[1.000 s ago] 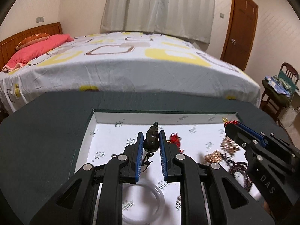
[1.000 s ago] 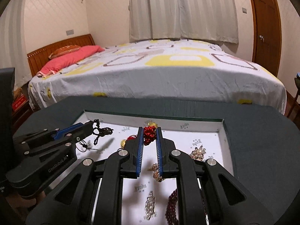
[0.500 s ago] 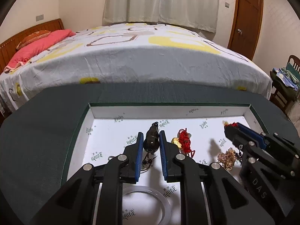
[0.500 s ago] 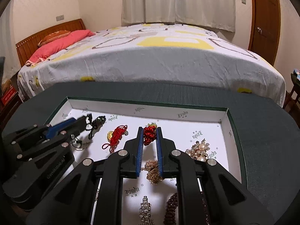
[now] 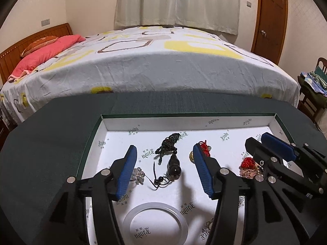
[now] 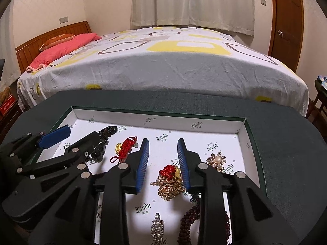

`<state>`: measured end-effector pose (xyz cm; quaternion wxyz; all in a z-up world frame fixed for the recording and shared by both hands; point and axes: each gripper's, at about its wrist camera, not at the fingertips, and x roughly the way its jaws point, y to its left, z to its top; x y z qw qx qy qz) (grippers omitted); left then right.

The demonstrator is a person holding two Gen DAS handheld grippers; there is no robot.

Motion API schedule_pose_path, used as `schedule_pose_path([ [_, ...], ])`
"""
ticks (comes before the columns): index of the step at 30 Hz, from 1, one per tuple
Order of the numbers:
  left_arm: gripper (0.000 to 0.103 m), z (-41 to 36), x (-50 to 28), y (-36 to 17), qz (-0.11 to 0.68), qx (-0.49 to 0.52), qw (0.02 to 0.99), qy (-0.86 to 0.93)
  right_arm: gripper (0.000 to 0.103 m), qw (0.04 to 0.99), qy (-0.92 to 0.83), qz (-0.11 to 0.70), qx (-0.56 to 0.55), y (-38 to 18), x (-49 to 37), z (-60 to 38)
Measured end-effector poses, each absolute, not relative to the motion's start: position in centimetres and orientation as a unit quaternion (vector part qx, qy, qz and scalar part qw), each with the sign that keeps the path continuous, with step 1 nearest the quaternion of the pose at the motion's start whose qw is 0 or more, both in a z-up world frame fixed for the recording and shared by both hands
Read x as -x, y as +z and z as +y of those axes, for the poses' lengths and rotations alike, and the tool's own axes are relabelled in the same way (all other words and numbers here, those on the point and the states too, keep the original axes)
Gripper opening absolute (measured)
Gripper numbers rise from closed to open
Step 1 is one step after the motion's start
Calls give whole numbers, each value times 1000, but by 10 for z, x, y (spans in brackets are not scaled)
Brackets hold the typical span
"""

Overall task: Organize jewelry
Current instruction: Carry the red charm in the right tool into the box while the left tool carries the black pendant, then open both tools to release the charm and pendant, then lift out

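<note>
A white-lined box [image 5: 184, 122] [image 6: 159, 120] with a green rim lies on the dark table. My left gripper [image 5: 163, 169] is open over a black gourd pendant on a knotted cord [image 5: 173, 166], which lies on the lining. My right gripper [image 6: 163, 163] is open over a red knot charm [image 6: 168, 171] that rests on a gold chain heap [image 6: 169, 185]. The left gripper also shows in the right wrist view [image 6: 80, 136], and the right gripper in the left wrist view [image 5: 263, 143].
Also in the box: a red cord charm with a gold piece [image 6: 124, 148], a pearl brooch [image 6: 217, 160], a dark red bead strand [image 6: 188, 222], a rhinestone piece [image 6: 157, 227], a clear bangle [image 5: 155, 222], a crystal piece [image 5: 139, 175]. A bed [image 5: 163, 61] stands beyond the table.
Both grippers have opened. The black gourd pendant has left the left jaws and lies on the lining. The red knot charm has left the right jaws and rests on the gold chain.
</note>
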<state>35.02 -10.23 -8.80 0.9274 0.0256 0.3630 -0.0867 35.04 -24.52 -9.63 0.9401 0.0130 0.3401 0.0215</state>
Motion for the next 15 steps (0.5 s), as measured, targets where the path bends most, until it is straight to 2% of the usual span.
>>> schedule_pose_path([
  [5, 56, -102, -350, -87, 363, -25, 927, -88, 31, 941, 19, 338, -15, -96, -349, -247],
  [9, 57, -100, -350, -87, 363, -20, 928, -85, 45, 942, 12, 334, -19, -94, -347, -251],
  [10, 58, -100, -349, -86, 363, -18, 928, -84, 48, 943, 10, 332, -20, -93, -346, -252],
  [12, 68, -97, -347, -85, 362, -16, 929, -78, 50, 944, 8, 329, -20, -92, -343, -254],
  [15, 73, -93, -340, -81, 356, -10, 931, -82, 58, 945, 4, 326, -21, -91, -335, -258],
])
